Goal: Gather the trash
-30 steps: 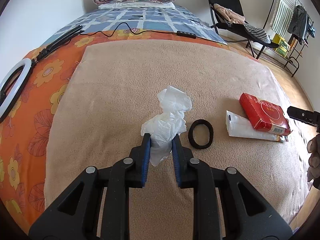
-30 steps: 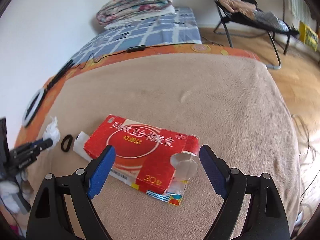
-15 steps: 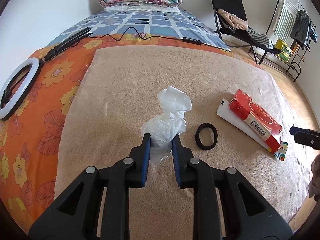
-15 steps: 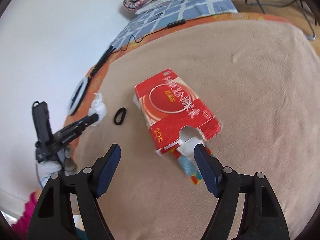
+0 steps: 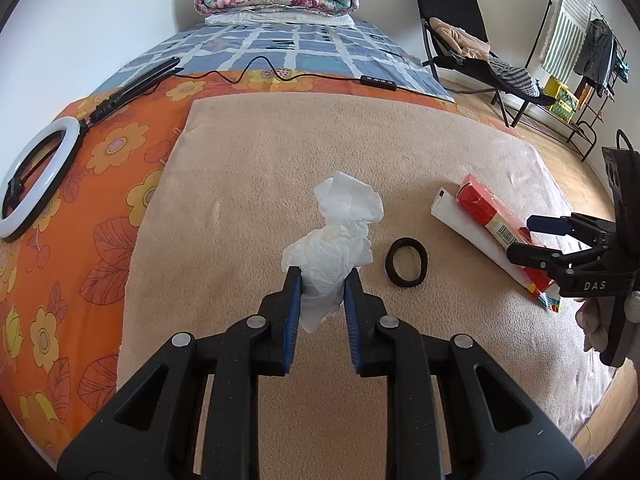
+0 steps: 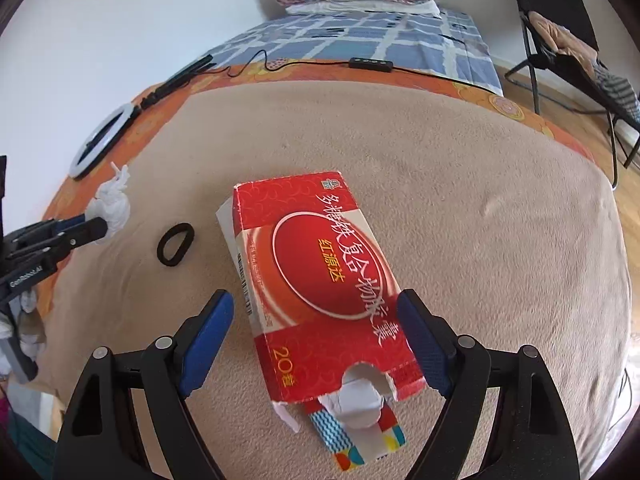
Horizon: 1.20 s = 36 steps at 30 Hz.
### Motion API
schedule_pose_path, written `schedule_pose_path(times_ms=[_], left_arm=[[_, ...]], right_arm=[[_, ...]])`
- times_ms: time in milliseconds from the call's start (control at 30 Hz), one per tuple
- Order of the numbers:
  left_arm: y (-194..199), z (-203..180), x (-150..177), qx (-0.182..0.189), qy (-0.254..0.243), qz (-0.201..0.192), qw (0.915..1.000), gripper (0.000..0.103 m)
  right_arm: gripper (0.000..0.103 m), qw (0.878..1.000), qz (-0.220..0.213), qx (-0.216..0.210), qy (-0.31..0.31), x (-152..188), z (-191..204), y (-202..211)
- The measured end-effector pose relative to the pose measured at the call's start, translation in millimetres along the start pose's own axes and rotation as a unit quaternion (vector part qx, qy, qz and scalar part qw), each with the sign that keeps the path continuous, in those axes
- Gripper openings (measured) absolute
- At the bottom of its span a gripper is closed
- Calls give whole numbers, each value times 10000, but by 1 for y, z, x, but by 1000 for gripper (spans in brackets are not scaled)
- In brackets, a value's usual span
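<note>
Swung square behind the red box (image 6: 320, 280) since half a second back, with the right gripper (image 6: 316, 336) now lined up along its length rather than skewed to it. Spread wide, one blue pad off each long edge, neither touching card yet; presumably set that way so a squeeze catches the narrow width. Lying flat on the beige blanket (image 6: 480, 200), torn end nearest, with a white tube (image 5: 472, 236) just beside it on the left and a colourful scrap (image 6: 360, 440) poking out from under the near end. Clamped on the crumpled white tissue (image 5: 336, 248) by the left gripper (image 5: 320, 292), wad pinched low between the pads so the loose top stands free. Left of the box, a black hair tie (image 5: 406, 256) flat on the blanket, untouched. Far left on the orange sheet, a ring light (image 5: 32, 184). No bin or bag in view.
</note>
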State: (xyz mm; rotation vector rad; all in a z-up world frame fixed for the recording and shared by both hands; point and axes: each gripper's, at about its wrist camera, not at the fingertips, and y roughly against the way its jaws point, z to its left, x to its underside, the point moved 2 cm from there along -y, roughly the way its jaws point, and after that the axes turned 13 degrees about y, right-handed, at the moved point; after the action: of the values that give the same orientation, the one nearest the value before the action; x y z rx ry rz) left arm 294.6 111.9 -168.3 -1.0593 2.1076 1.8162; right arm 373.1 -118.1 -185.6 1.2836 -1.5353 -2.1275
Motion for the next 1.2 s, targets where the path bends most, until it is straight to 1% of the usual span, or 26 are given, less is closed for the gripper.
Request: schedule_pose_path(times_ms=[133,200,267,367,400,433,467,500,567,600,833,1000,1200], left_arm=[[-4,-1,1,-20,-31,35,10000,20],[-6,-2,2,-32,-52,44,10000,20],[-7,-2,3,-32,-62,56,10000,20],[-8,-3,4,-44,-90,56,9999,20],[-8,-4,4,-48,-106,53,9999,20],[-8,-5,4,-54,-116,47,9999,20],[-7,-6,4,-53,-122,40,9999,20],[-6,-7,5,-49,-123,38,9999,20],[-3,-8,5,-54,-148,23,9999,20],[-1,-9,5,-51,-167,9,9998,20],[30,-15,5,53,-188,-149,9997,20],[61,-22,10,134,-280,-287,9991,20],[106,-34,23,222,-444,-471,9977,20]], right_arm=[[84,9988,47,336,343,-3,4,-10],[84,9986,128,417,309,-3,1,-15],[84,9994,40,308,127,-1,-7,-16],[82,9992,-120,-23,-388,3,-22,-12],[74,9987,-183,-8,-482,3,-26,-9],[69,9984,-253,71,-505,3,-28,-5],[56,9983,-292,181,-478,3,-29,-2],[39,9982,-317,275,-436,2,-28,2],[23,9982,-374,317,-351,0,-25,7],[17,9980,-424,349,-327,0,-24,10],[16,9950,-732,676,-69,-7,-6,45],[16,9937,-948,599,-33,-8,8,79],[16,9940,-1000,419,-163,4,28,113]])
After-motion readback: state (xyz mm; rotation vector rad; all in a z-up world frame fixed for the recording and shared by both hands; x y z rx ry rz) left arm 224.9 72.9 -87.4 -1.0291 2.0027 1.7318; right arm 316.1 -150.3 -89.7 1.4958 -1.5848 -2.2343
